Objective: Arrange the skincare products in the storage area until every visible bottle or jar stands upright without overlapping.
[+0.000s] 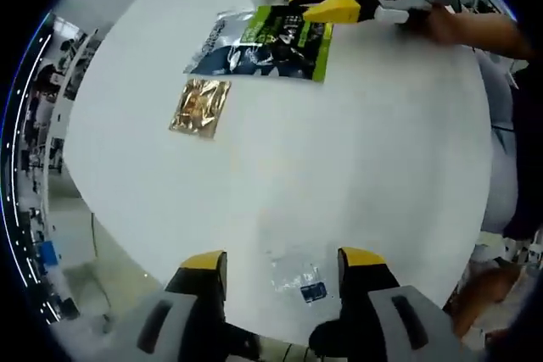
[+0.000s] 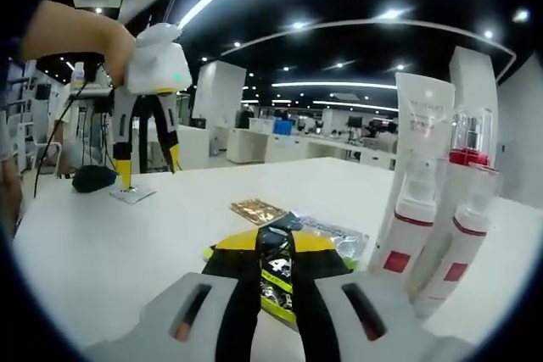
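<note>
While the green-and-black sachet [image 1: 267, 42] lies flat on the white surface [image 1: 356, 167], the right claw [image 1: 321, 4] has its yellow jaws pressed together on that sachet's edge, a grip seen up close in the right gripper view, where the jaws meet over the printed foil [image 2: 276, 277]. Just beside the sachet, on the side away from the claw, rests a small gold sachet [image 1: 200, 107], flat and apart from it. Beyond the sachet, near the surface's far edge, stand the skincare products: a white tube [image 2: 422, 142] upright, with white pump bottles with red bands [image 2: 462, 235] in front of it, some leaning against each other. Well away from the sachet, at the opposite edge, the left claw [image 1: 282, 262] hovers with its jaws spread, and a small clear packet [image 1: 299, 279] lies on the surface between them, untouched. A person's hand [image 2: 81, 36] holds the left claw from above.
</note>
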